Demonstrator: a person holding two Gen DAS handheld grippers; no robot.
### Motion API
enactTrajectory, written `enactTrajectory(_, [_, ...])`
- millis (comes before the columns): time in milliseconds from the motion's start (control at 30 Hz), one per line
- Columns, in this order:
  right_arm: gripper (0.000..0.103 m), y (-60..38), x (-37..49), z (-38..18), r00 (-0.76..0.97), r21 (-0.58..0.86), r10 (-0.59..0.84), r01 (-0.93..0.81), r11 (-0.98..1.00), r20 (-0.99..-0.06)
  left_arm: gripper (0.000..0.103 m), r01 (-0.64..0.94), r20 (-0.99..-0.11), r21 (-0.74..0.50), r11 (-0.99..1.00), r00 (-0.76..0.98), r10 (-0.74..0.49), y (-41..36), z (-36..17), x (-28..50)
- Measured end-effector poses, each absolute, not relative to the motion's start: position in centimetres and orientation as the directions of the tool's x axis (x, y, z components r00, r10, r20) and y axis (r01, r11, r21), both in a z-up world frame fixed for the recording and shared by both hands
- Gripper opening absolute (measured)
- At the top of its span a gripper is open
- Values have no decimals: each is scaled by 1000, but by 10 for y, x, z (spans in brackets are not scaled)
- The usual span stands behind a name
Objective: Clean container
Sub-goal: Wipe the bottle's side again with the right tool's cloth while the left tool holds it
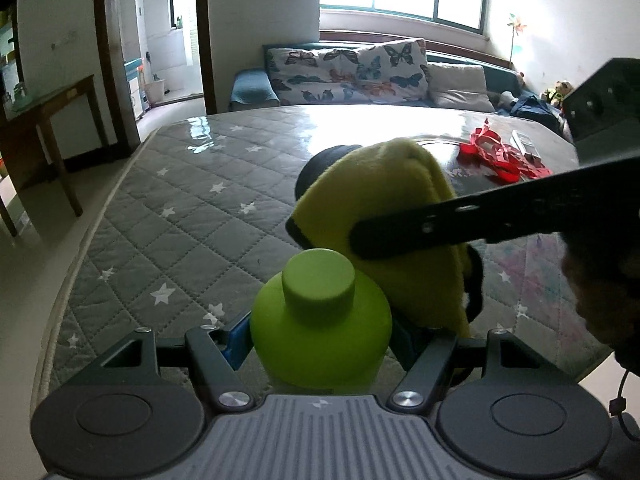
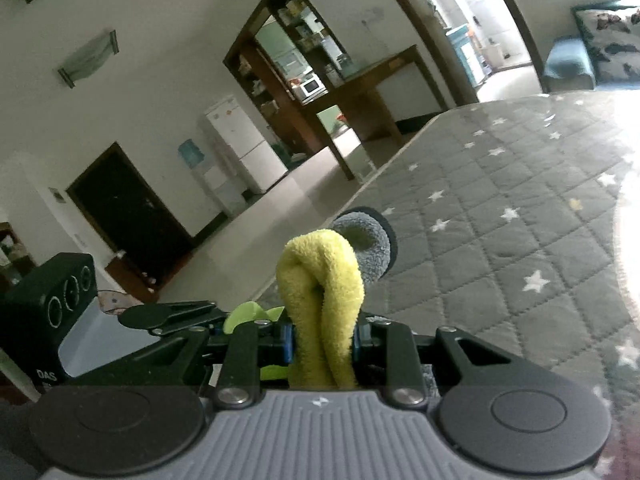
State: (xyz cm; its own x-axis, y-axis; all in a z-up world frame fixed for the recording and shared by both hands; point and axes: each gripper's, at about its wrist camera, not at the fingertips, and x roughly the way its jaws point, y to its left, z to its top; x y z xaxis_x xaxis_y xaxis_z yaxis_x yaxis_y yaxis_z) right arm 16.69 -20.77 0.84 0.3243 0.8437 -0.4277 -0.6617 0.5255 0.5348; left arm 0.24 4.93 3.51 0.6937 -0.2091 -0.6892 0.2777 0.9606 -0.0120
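Note:
My left gripper (image 1: 320, 340) is shut on a lime-green container (image 1: 320, 320) with a round cap, held upright above the table. My right gripper (image 2: 322, 340) is shut on a folded yellow cloth with a grey back (image 2: 320, 280). In the left wrist view the cloth (image 1: 380, 200) presses against the far right side of the container, and the right gripper's dark finger (image 1: 460, 224) crosses it from the right. A sliver of the green container (image 2: 248, 314) shows left of the cloth in the right wrist view.
The table has a grey quilted cover with white stars (image 1: 180, 200). Red ribbon (image 1: 500, 156) and a small white device (image 1: 526, 144) lie at the far right. A sofa with butterfly cushions (image 1: 348, 68) stands behind. A wooden side table (image 1: 52, 120) is left.

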Motion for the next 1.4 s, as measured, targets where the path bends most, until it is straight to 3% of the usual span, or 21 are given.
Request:
enactTrajectory(200, [25, -206, 176, -8, 313, 601, 848, -603, 525, -427, 72, 279, -693, -17, 960, 688, -213, 50, 32, 4])
enactTrajectory(600, [25, -201, 176, -58, 277, 581, 778, -536, 613, -564, 71, 276, -697, -10, 961, 687, -205, 50, 31, 1])
enactTrajectory(1067, [25, -213, 157, 9, 326, 580, 865, -644, 499, -382, 71, 282, -681, 1, 959, 703, -206, 50, 34, -2])
enactTrajectory(1400, [25, -199, 182, -6, 318, 631, 865, -592, 501, -389, 71, 287, -680, -9, 958, 701, -216, 53, 32, -1])
